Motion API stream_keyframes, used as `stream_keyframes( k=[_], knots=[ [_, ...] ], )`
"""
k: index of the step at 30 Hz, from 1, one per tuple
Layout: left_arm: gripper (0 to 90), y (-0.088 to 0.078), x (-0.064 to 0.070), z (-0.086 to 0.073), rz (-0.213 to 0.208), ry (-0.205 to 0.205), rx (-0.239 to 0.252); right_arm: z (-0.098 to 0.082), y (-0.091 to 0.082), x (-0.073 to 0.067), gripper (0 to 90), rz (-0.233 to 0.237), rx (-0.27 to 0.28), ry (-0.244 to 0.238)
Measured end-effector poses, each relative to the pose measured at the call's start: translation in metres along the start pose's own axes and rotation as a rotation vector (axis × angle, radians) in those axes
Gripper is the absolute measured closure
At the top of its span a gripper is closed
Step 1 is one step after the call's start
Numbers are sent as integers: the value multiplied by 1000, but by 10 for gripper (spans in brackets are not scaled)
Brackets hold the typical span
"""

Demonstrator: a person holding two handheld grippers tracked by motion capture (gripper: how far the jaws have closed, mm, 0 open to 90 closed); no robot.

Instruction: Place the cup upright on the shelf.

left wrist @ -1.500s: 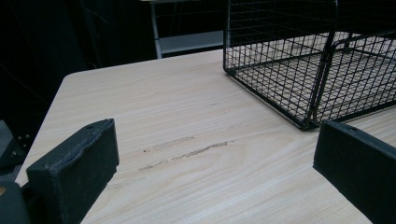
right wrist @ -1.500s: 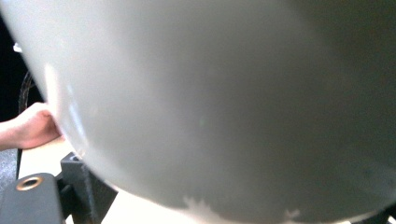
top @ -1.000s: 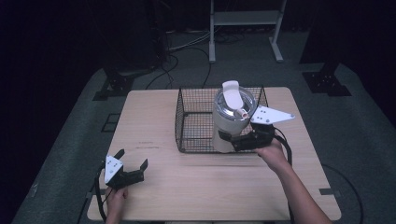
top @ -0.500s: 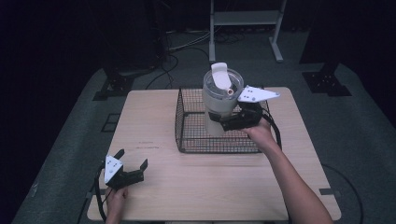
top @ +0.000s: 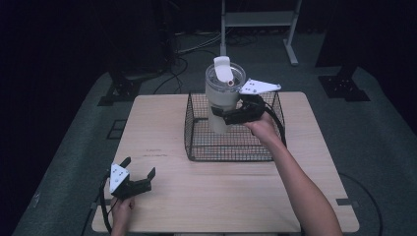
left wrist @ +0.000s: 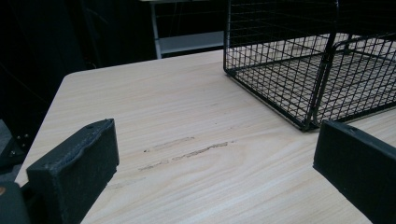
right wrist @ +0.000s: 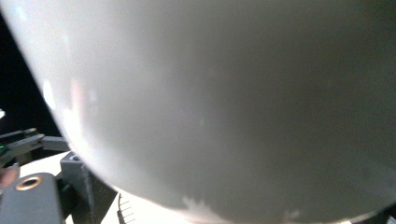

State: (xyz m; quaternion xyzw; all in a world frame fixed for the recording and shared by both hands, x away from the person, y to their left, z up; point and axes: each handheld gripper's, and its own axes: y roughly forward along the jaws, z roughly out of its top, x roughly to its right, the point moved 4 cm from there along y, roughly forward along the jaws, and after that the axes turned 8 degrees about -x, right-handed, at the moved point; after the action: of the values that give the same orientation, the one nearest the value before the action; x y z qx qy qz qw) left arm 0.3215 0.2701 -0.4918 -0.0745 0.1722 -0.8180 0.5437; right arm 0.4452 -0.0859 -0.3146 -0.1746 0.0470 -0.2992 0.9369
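Tumbler: one, clamped by right hand-held gripper above one wire basket; left hand-held gripper spread.

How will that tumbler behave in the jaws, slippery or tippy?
The tumbler looks smooth and rigid, so it may slip in the right gripper, which grips it low on the body. It is tall and wider at the lidded top, so probably apt to tip if set down tilted in the wire basket. Weight cannot be told.

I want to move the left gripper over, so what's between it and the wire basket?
Bare wood: in the left gripper view, the table runs unbroken from the open left gripper to the wire basket, marked by faint scuffs.
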Motion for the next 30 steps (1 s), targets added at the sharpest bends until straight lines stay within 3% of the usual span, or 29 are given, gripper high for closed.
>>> stream_keyframes(
  k=[10,30],
  knots=[
    [0,0,-1,0,0,-1,3,-9,35,16,93,-16,-57,11],
    [0,0,-1,0,-1,-1,2,-37,69,35,93,-13,-109,37]
  ],
)
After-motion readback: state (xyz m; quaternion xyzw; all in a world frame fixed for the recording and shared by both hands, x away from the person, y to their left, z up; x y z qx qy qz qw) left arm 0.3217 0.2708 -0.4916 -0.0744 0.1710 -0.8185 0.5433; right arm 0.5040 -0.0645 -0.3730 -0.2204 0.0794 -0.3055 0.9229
